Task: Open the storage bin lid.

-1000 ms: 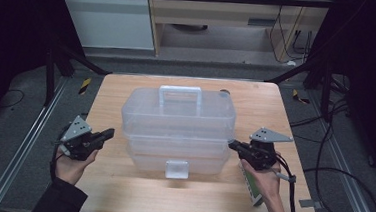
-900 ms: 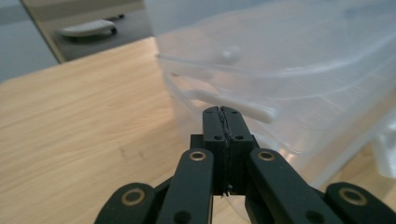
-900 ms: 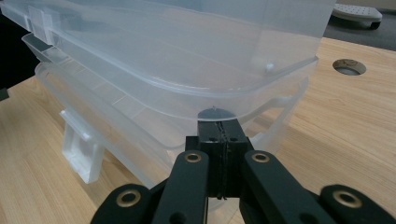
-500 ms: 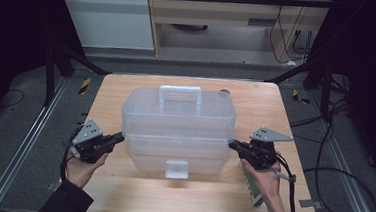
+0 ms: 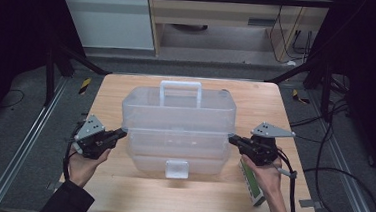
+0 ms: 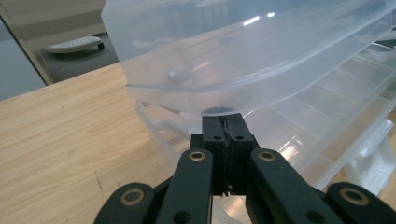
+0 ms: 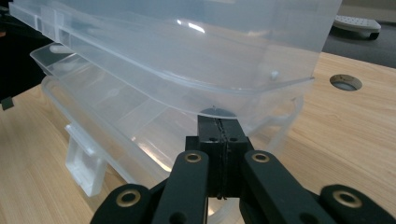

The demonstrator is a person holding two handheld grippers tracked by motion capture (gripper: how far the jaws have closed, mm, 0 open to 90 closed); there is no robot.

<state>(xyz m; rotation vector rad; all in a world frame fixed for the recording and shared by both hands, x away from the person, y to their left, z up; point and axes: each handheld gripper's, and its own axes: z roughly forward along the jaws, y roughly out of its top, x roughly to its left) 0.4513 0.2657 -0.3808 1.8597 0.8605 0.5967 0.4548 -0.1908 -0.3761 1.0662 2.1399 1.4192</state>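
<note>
Clear plastic box (image 5: 179,130) centre of wooden table (image 5: 119,196), lid raised off base | L gripper (image 5: 122,132) jaws fully closed, nothing held, tips under lid edge at box left end | R gripper (image 5: 232,138) jaws fully closed, nothing held, tips under lid edge at right end | green-white carton (image 5: 251,184) under R hand

Your left tongs (image 5: 120,133) and right tongs (image 5: 234,139) are matte black, each topped by a grey three-cornered plate (image 5: 273,130) with small holes. Brass-coloured pivot rivets (image 6: 197,156) sit in the black linkage arms. A black cable (image 5: 290,193) trails from each. You wear dark sleeves (image 5: 66,202).
</note>
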